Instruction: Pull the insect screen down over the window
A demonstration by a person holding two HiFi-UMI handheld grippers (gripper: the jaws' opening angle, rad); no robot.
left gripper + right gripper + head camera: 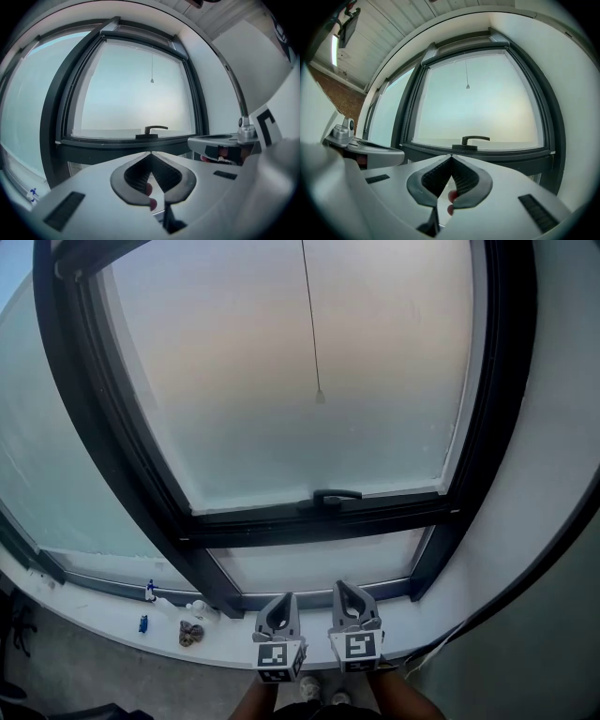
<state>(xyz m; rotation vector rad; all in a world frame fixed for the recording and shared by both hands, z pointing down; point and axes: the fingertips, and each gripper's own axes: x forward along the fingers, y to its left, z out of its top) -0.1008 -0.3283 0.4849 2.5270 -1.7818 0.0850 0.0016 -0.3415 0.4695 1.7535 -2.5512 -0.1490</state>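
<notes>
The window frame [94, 427] runs out past the top edge of the head view, so its upper rail is unseen there, and the thin cord [310, 324] leaves the picture the same way. The glass [281, 381] is milky, and nothing beyond it can be made out. On the sill [94, 610] lie a few small things [191, 634], two of them blue, too small to name. The arms [405, 701] behind the left hand-held gripper [284, 602] and the right hand-held gripper [343, 589] are cut off by the bottom edge.
</notes>
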